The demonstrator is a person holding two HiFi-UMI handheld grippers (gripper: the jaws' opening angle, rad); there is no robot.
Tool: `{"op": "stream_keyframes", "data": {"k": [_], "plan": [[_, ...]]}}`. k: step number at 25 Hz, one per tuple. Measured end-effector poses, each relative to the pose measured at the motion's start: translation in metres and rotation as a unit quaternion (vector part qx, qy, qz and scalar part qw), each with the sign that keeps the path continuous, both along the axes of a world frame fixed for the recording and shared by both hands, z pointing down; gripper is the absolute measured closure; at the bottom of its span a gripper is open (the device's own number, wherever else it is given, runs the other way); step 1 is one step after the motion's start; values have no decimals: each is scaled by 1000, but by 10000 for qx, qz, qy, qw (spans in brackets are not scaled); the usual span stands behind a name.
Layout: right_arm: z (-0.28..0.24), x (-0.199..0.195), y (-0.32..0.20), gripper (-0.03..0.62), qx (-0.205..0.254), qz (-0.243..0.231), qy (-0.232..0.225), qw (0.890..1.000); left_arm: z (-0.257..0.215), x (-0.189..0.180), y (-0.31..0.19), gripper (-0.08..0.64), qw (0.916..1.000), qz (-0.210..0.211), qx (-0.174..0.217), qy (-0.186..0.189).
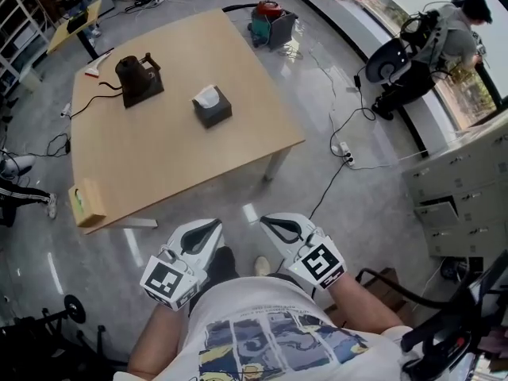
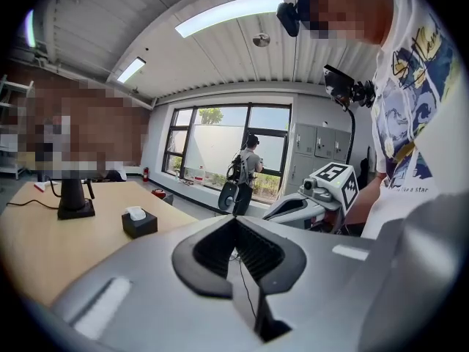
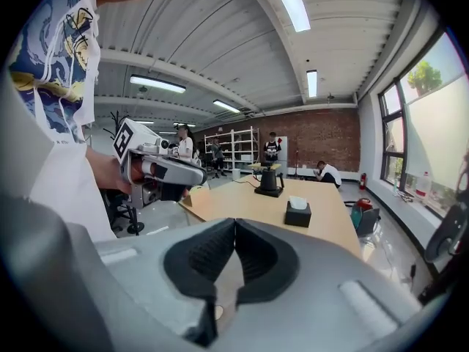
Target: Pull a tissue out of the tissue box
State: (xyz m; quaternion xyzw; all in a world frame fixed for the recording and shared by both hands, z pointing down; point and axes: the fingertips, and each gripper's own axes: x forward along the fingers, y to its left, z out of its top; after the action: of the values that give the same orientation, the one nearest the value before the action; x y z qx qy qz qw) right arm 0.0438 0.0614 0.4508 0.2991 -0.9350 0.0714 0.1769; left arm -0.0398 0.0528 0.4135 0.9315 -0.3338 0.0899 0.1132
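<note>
The dark tissue box (image 1: 212, 108) stands near the middle of the wooden table (image 1: 167, 157), with a white tissue sticking out of its top. Both grippers are held off the table's near edge, close to the person's body and well short of the box. My left gripper (image 1: 213, 225) is shut with nothing in it; its tips meet in the left gripper view (image 2: 234, 221), where the box (image 2: 139, 223) lies far off to the left. My right gripper (image 1: 268, 221) is also shut and empty (image 3: 234, 223), and the box (image 3: 297, 213) sits ahead, slightly right.
A black kettle on a dark base (image 1: 139, 78) stands on the table's far left, its cable trailing off. A small yellow box (image 1: 86, 201) sits at the near left corner. Cables and a power strip (image 1: 346, 154) lie on the floor right. A person (image 1: 444, 38) stands by the window.
</note>
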Motion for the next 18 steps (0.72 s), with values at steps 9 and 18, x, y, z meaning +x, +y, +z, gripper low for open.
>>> {"op": "stream_keyframes", "data": {"k": [9,18], "plan": [[-11,-62,-73,589,135,269,153,9994,-10,-54,-65,555,9990,437,25,57],[-9,-95,-110,589,58,487,199,9986,17,-86,-108,555,9978,552,-248,254]]}}
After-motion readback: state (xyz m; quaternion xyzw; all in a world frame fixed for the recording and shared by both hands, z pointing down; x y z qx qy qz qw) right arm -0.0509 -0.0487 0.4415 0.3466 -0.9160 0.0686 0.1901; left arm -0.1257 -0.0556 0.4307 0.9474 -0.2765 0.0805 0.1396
